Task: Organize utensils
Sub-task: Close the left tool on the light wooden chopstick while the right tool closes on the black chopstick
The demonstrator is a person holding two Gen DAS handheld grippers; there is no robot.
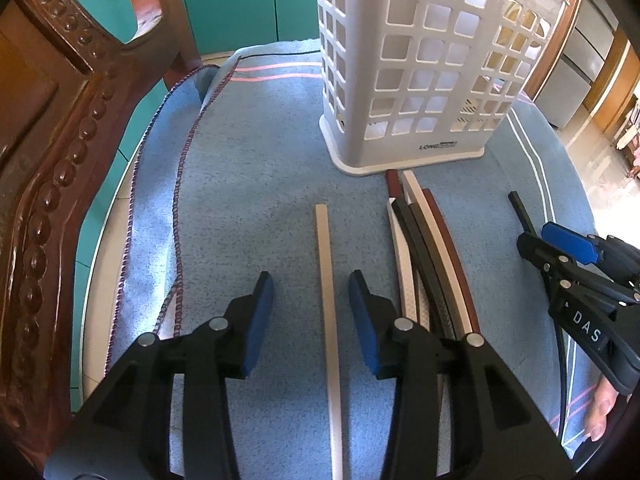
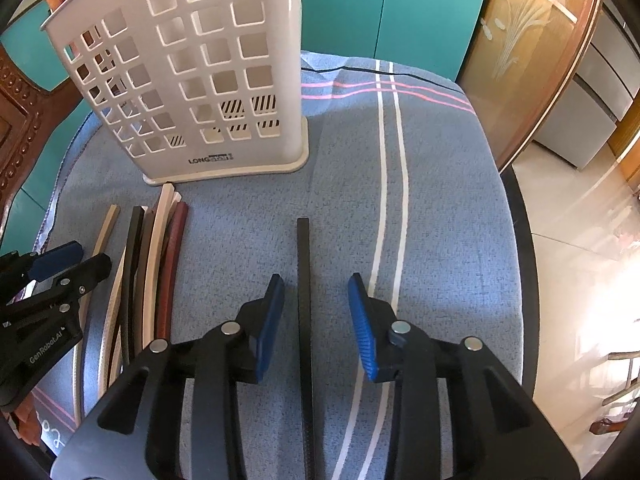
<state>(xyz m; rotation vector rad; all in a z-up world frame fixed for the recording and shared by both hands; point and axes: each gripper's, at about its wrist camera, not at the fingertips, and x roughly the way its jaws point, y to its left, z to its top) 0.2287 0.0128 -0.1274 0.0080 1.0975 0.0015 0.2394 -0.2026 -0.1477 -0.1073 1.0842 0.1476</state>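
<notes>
Chopsticks lie on the blue cloth (image 1: 248, 184) that covers the desk, and we see three groups of them. A single white chopstick (image 1: 329, 312) runs lengthwise between the blue pads of our left claw (image 1: 311, 292); the pads stand apart on either side of it with a gap to each, so nothing is gripped. At about 2 o'clock from that claw a loose bundle of chopsticks (image 1: 424, 256) in white, black and dark red fans out, its far ends just beside the base of the white utensil holder (image 1: 404, 80).

In the right wrist view a single black chopstick (image 2: 304, 300) lies between the pads of our right claw (image 2: 316, 292), again with space on both sides and no grip. The bundle sits at about 10 o'clock from this claw, and the holder stands upright at about 11 o'clock, its perforated walls showing no chopsticks inside that we can make out. The other claw shows at the left edge, around 9 o'clock.

Both claws stand partly open, neither wide nor pinched. A carved wooden chair (image 1: 52, 168) rises at 9 o'clock in the left wrist view, beside the desk edge. White and pink stripes cross the cloth at 1 o'clock of the right claw.
</notes>
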